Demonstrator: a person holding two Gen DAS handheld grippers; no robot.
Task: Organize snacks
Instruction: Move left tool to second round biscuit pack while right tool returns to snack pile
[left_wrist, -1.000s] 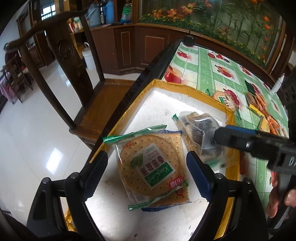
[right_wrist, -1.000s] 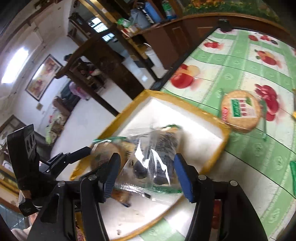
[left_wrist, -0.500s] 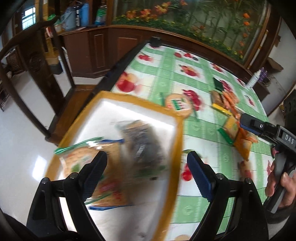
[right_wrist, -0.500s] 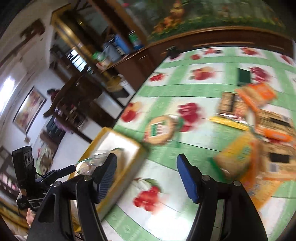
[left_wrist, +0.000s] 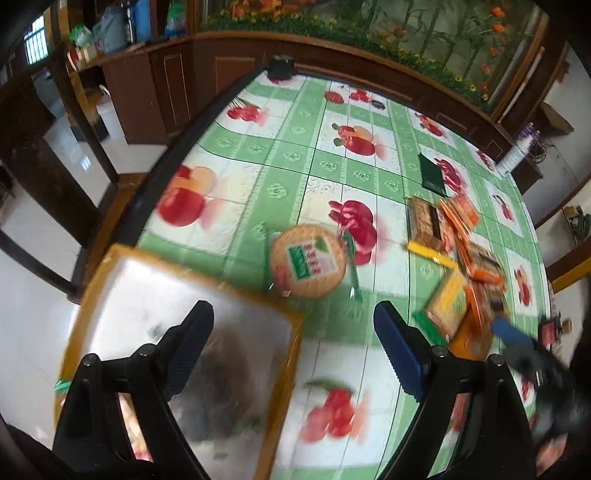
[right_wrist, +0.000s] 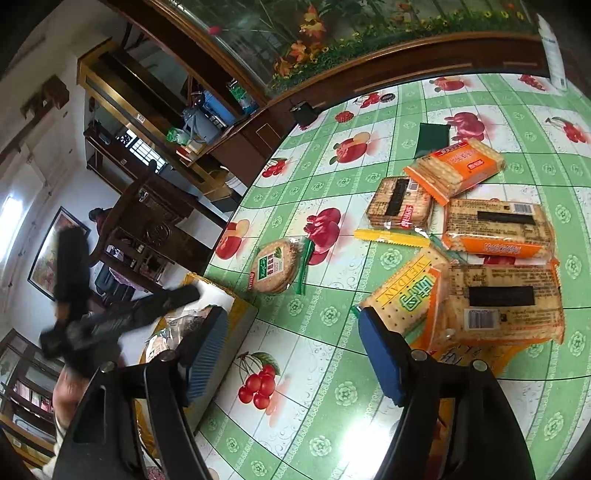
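Over the table (right_wrist: 332, 424), both grippers have swung away from the tray (left_wrist: 288, 354) toward the loose snacks. A second ago the right gripper (right_wrist: 291, 354) held a clear packet over the tray; now nothing sits between its jaws, which are opening, and the packet lies in the tray (right_wrist: 184, 325) beside what looks like the round cracker pack placed before, though blur hides much there. That drop is done, so the next pick is due. The left gripper (left_wrist: 291, 347) hangs with jaws wide apart and empty, the second round cracker pack (left_wrist: 308, 260) just ahead. The right one faces the pile of cracker packs (right_wrist: 480, 266), its nearest yellow pack (right_wrist: 406, 288) just beside one fingertip.
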